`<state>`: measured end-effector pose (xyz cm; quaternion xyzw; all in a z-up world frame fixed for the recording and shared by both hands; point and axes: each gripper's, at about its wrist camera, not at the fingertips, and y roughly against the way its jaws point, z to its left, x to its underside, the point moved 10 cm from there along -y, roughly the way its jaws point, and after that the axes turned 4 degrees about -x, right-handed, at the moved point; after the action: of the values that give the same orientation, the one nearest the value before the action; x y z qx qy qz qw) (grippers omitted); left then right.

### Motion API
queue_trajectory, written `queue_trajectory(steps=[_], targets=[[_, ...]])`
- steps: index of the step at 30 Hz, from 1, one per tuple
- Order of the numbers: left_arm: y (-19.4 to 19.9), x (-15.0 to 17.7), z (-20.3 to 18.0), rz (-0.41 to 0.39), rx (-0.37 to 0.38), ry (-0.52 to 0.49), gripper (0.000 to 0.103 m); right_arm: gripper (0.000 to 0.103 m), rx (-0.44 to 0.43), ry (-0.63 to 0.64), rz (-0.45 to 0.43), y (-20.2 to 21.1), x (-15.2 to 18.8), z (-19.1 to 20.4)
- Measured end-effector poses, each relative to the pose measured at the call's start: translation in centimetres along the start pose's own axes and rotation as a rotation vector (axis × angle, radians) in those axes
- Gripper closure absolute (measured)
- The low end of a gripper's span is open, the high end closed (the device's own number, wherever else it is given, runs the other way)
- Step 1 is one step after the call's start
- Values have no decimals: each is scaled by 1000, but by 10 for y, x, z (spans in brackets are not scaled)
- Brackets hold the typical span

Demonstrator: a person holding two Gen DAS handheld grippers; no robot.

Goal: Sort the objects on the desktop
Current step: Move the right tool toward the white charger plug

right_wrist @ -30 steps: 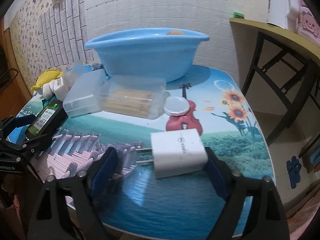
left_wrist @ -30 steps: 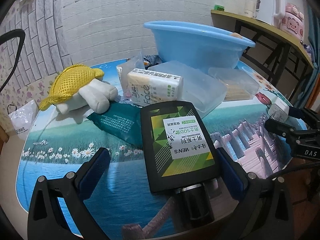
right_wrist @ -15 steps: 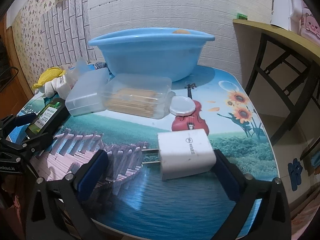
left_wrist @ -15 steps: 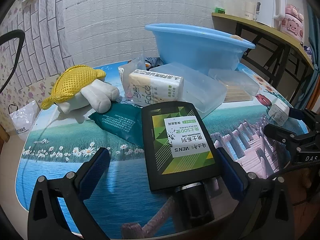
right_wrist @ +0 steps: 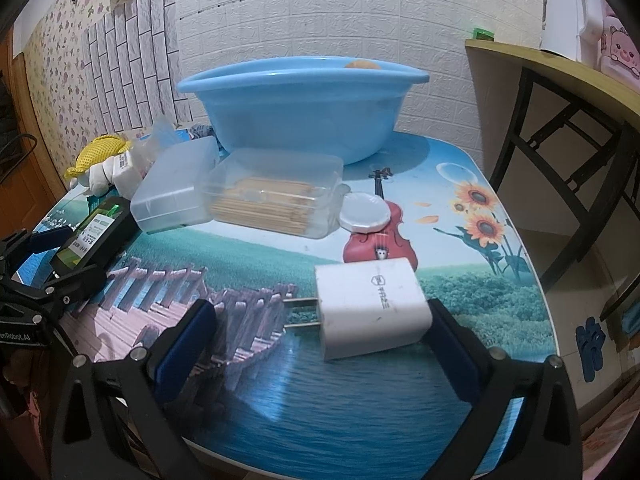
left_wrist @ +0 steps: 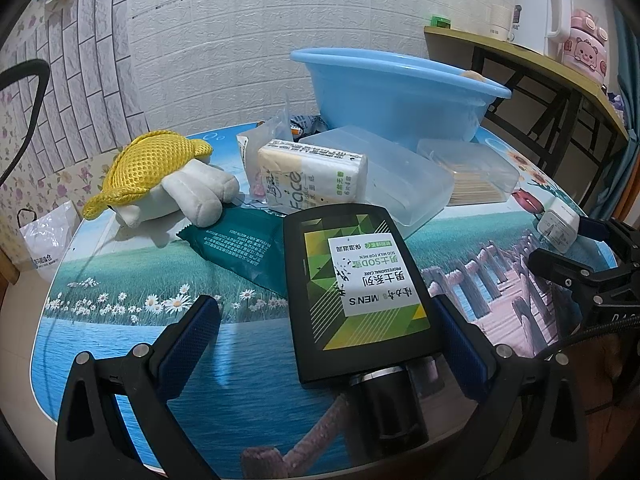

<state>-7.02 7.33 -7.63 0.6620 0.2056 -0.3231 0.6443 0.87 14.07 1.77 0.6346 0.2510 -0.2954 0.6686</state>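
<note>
While you hold both claws low over the tabletop (right_wrist: 360,408), your right claw (right_wrist: 320,336) stands as wide as it goes, and its jaws have just been opening. The white charger (right_wrist: 370,306) lies flat between them in the lower middle of the right wrist view, its two prongs pointing to the left of the frame. The right pad is just beside the charger body; I cannot tell if it touches. The left pad is well apart from the prongs, so nothing is gripped.

Your left claw (left_wrist: 328,344) is also wide open. The black bottle (left_wrist: 356,288) with the green and white label lies between its jaws in the lower middle of the left wrist view, with the dark cap toward the camera. The right pad is very close to the bottle side, the left pad is clearly apart.

Behind the bottle, in the centre of that view, you see a green packet (left_wrist: 240,246), a tissue pack (left_wrist: 312,178) and a plush toy with a yellow mesh cover (left_wrist: 160,176) at the left. A frosted plastic box (left_wrist: 396,178) and a clear box of toothpicks (right_wrist: 276,200) lie in front of the blue basin (right_wrist: 304,108), which stands at the back of the tabletop. A white round lid (right_wrist: 365,213) rests just right of the toothpick box.
</note>
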Motion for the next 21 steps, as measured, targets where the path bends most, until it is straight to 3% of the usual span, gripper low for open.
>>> queue_trajectory(steps=[21], targets=[[0, 0, 0, 7, -6, 3, 0, 0, -1, 1, -2, 1, 0, 0]])
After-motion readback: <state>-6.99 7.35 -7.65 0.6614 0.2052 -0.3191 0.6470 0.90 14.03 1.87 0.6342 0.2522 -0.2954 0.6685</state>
